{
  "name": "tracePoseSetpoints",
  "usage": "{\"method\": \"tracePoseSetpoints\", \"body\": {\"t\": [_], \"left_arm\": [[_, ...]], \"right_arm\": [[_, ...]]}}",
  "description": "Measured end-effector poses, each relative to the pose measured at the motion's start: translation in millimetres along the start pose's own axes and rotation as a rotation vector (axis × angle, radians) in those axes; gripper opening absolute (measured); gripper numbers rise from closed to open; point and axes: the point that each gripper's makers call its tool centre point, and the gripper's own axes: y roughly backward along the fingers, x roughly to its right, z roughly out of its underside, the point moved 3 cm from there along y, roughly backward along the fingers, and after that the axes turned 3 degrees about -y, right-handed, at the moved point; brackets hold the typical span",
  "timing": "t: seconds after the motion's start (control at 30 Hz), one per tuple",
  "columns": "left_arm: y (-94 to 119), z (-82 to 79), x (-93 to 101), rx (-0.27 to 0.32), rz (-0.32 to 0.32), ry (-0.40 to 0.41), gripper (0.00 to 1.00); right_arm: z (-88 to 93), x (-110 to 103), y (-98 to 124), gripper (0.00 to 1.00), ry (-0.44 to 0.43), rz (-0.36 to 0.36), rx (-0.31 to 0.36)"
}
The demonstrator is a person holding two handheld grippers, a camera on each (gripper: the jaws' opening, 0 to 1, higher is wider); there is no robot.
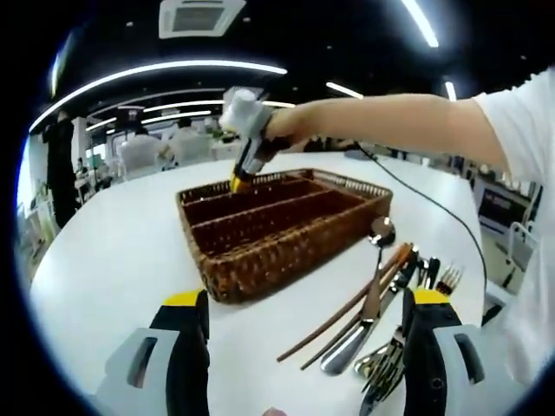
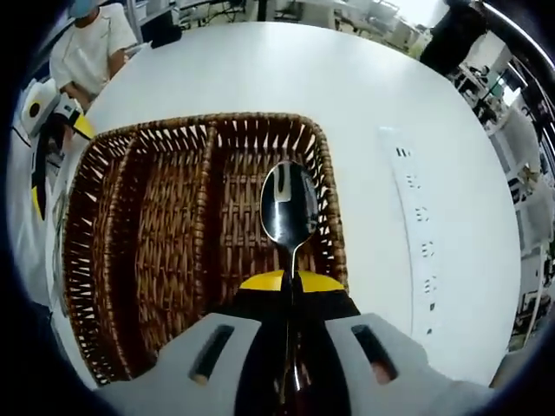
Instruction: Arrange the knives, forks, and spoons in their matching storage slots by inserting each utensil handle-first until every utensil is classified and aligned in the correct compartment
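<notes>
1. In the left gripper view, the left gripper [image 1: 308, 316] hangs released over the tabletop [image 1: 121, 251]; loose cutlery [image 1: 381, 303] lies right of the basket [image 1: 286, 221].
2. The right gripper view shows the right gripper [image 2: 291, 282] clenched on a spoon [image 2: 289, 208], bowl pointing away, over the basket's right slot.

My right gripper [image 2: 291, 282] is squeezed tight and my left gripper [image 1: 308, 312] has its jaws wide apart.

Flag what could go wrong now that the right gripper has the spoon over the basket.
The right gripper pinches the spoon just below its bowl, over the wicker basket's rightmost slot; a thin grip like that may let it twist or slip. Released here, it may land crooked. The left gripper hangs open near the utensil pile and could scatter it.
</notes>
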Motion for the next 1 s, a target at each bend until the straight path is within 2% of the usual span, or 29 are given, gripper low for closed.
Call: {"method": "tracePoseSetpoints", "body": {"t": [0.17, 0.23, 0.43, 0.53, 0.77, 1.0], "left_arm": [[0.3, 0.0, -0.3, -0.004, 0.002, -0.002, 0.93], [0.9, -0.2, -0.8, -0.004, 0.001, -0.003, 0.93], [1.8, 1.0, -2.4, -0.007, -0.002, -0.001, 0.93], [1.3, 1.2, -2.3, -0.005, 0.002, 0.001, 0.93], [0.8, 0.4, -2.3, -0.003, 0.004, -0.001, 0.93], [-0.1, 1.6, 0.5, -0.004, 0.009, 0.0, 0.92]], "right_arm": [[-0.5, -4.8, -0.7, 0.03, 0.004, -0.003, -0.002], [-1.5, 4.6, -3.5, 0.03, -0.004, -0.005, -0.005], [-1.4, 2.5, -4.6, 0.03, 0.008, -0.011, -0.012], [-0.4, 0.6, -4.3, 0.03, 0.04, -0.015, -0.017], [0.1, -0.8, -4.3, 0.03, 0.05, -0.015, -0.029], [-0.1, 13.3, -6.1, 0.04, 0.068, -0.009, -0.054]]}}
